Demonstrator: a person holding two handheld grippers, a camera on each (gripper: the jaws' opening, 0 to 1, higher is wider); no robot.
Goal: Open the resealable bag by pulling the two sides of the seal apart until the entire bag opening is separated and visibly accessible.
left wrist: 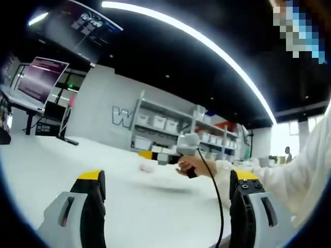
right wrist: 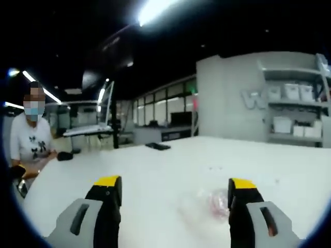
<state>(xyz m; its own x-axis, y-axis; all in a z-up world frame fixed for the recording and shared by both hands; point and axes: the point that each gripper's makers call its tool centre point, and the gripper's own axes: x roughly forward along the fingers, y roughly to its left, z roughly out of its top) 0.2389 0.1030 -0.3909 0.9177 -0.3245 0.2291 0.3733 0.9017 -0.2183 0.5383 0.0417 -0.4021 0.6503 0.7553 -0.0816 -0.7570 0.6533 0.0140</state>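
Your left gripper (left wrist: 166, 199) hangs above the white table (left wrist: 62, 160) with its jaws spread wide and nothing between them. In the left gripper view, past those yellow-tipped jaws, your right hand (left wrist: 190, 166) reaches in from the right side with a white sleeve (left wrist: 289, 178) behind it, gripping the handle of the right gripper (left wrist: 187, 143), from which a black cable (left wrist: 216, 196) hangs. Farther out on the tabletop lies a small pinkish blur, the resealable bag (left wrist: 147, 167), apart from both tools.

Your right gripper (right wrist: 176, 199) also hovers over the table (right wrist: 170, 160), jaws wide apart and holding nothing. In the right gripper view the bag (right wrist: 216, 203) lies flat on the table just beside the inner face of the right-hand jaw; it looks clear with something pink inside, but motion blur hides whether its seal is open.

Farther along the table, near its far edge, sits a flat dark object (right wrist: 158, 146). At the table's left edge a person in a white shirt (right wrist: 32, 144) stands. Beyond the far edge, shelves with white bins (right wrist: 292, 111) line a grey wall, and a lit monitor (left wrist: 40, 78) stands by the table's far left corner.
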